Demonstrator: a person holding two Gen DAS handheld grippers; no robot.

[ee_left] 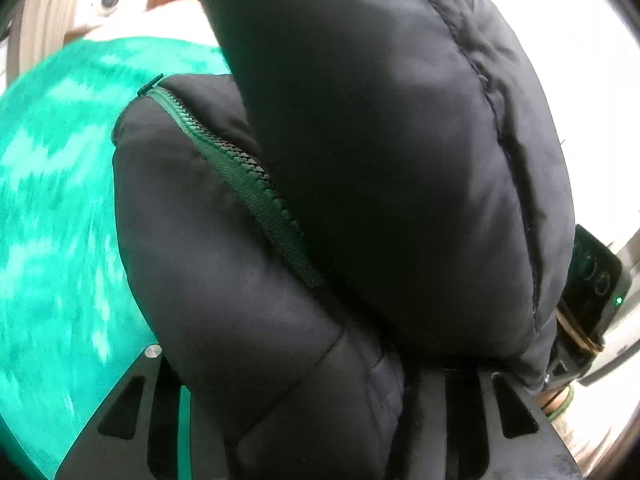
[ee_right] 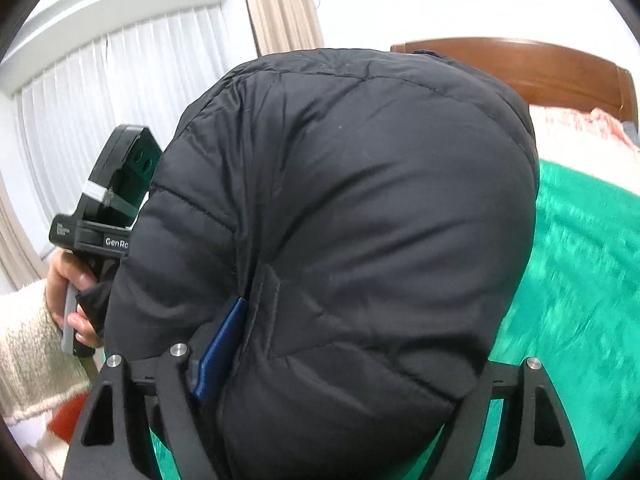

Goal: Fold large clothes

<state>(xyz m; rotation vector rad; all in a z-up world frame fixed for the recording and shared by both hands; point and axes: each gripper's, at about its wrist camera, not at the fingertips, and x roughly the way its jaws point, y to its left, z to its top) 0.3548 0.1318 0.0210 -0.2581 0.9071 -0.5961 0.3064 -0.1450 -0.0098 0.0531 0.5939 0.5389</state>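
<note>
Right wrist view only: wooden headboard (ee_right: 520,64)

Black puffer jacket (ee_left: 360,160) bunched between the left tongs (ee_left: 320,420), above green blanket (ee_left: 60,200).

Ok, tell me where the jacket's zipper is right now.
In the left wrist view the green zipper runs diagonally down the middle-left of the black puffer jacket, tucked under its upper fold, with the green blanket behind it to the left.

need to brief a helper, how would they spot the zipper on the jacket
Above the green bedspread bulges a black puffer jacket, bunched in the left gripper. The zipper runs diagonally down its front fold: dark green toothed tape, the only ridged strip on smooth black fabric.
</note>
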